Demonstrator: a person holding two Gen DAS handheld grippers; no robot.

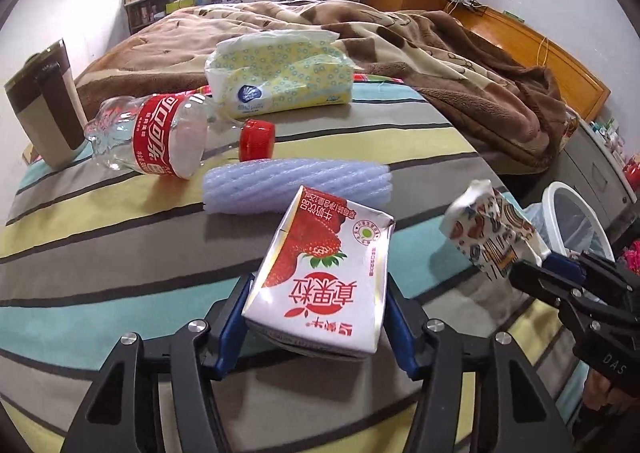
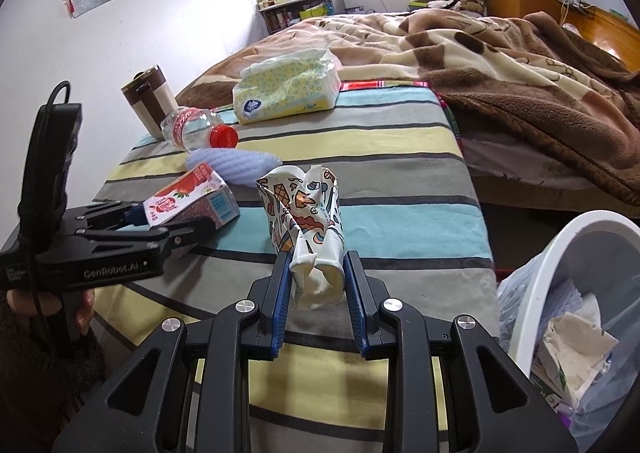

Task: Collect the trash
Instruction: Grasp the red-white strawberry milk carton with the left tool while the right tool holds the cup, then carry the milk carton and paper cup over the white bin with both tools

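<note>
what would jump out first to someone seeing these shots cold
Both grippers are full: the left gripper clamps a strawberry milk carton, and the right gripper clamps a crumpled paper cup above the striped bedsheet. Behind them lie a plastic bottle on its side and a tissue pack, and a white trash bin waits at the bed's right.

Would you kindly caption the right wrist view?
Right gripper clamps a crumpled paper cup above the striped bed, bin alongside.
</note>
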